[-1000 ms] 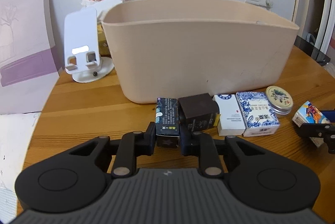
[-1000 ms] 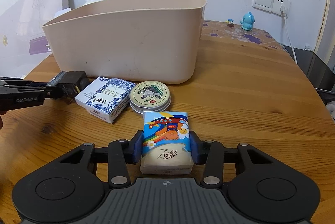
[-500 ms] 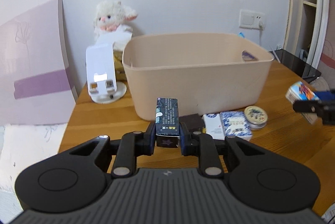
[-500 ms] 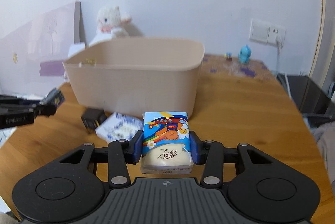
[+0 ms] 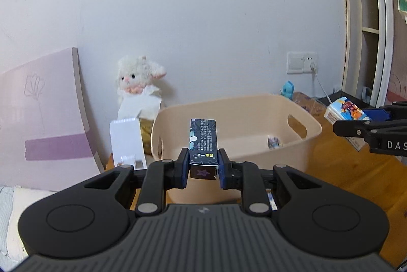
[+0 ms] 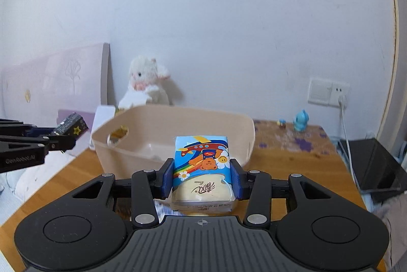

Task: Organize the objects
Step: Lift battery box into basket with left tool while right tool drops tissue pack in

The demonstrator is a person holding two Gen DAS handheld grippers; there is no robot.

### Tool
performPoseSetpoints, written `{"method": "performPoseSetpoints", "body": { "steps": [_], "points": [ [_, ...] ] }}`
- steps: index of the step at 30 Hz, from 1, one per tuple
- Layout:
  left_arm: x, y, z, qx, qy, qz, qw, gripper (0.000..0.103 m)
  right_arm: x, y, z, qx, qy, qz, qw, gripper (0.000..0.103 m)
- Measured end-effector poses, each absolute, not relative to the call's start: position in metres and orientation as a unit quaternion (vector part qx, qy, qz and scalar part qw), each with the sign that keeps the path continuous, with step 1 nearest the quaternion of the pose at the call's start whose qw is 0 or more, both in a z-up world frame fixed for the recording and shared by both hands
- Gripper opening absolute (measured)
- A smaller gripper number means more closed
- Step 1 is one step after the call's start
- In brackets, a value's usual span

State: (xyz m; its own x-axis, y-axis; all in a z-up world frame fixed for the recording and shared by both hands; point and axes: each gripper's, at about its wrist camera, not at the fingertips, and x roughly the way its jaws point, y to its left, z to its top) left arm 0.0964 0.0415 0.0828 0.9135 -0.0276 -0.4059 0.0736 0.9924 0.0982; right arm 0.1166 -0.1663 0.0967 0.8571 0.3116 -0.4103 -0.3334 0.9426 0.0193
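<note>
Both held up over the beige bin (image 5: 254, 106), prob. for dropping in: left gripper (image 5: 202, 167) pinching dark carton (image 5: 203, 142), right gripper (image 6: 202, 179) clamping tissue pack (image 6: 202, 165).

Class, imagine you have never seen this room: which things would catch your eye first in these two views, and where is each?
Each gripper holds something raised in front of the beige bin: the left gripper clamps a dark blue box, the right gripper a cartoon tissue pack. Behind the bin, a white plush lamb sits against the wall.
</note>
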Motion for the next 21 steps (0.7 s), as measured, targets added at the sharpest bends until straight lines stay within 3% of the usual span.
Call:
{"method": "performPoseSetpoints", "body": {
  "steps": [9, 21],
  "points": [
    [0.148, 0.029, 0.085, 0.054, 0.207, -0.030, 0.976, 0.025, 0.161, -0.154, 0.116, -0.024, 0.188, 0.166, 0.968, 0.042],
    [0.229, 0.014, 0.051, 0.044, 0.256, 0.001, 0.966, 0.024, 0.233, -0.142, 0.089, -0.012, 0.238, 0.159, 0.958, 0.042]
  ]
}}
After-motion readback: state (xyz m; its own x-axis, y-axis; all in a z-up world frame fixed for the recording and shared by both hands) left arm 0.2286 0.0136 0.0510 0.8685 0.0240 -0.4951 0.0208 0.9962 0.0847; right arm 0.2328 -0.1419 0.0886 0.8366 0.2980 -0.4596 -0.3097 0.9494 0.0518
